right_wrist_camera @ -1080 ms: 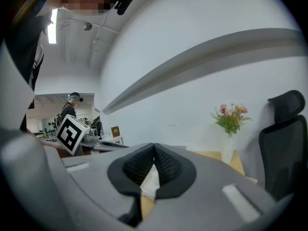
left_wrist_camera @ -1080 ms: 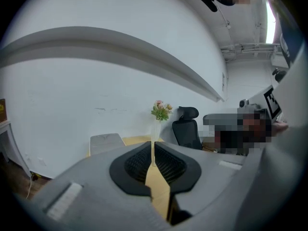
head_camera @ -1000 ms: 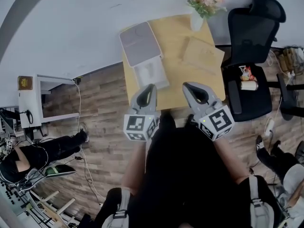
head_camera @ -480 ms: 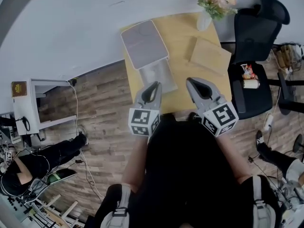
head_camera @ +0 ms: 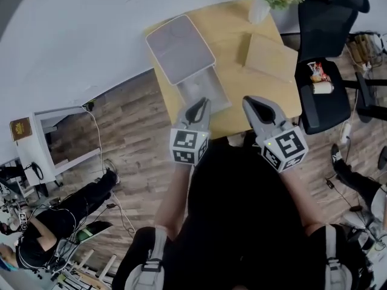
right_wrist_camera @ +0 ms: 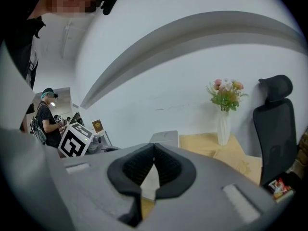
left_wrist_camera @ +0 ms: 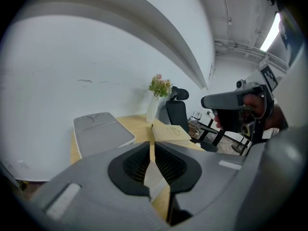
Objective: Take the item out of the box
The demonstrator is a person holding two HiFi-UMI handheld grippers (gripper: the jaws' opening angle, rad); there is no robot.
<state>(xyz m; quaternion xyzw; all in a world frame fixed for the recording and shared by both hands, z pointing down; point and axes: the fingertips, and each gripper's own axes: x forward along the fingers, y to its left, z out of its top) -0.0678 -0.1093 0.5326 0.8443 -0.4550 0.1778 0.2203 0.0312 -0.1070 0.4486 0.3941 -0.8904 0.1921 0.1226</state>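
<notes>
Left gripper [head_camera: 201,105] clenched, empty; right gripper [head_camera: 256,104] the same, its 2 jaws meeting. Grey box [head_camera: 181,48] sits on table [head_camera: 242,83] just ahead of the left tips, long axis running away from the person. Left is nearer. Item inside not discernible.

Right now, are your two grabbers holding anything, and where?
Nothing is held. The left gripper and right gripper are both shut and empty; the box lies ahead of them.
</notes>
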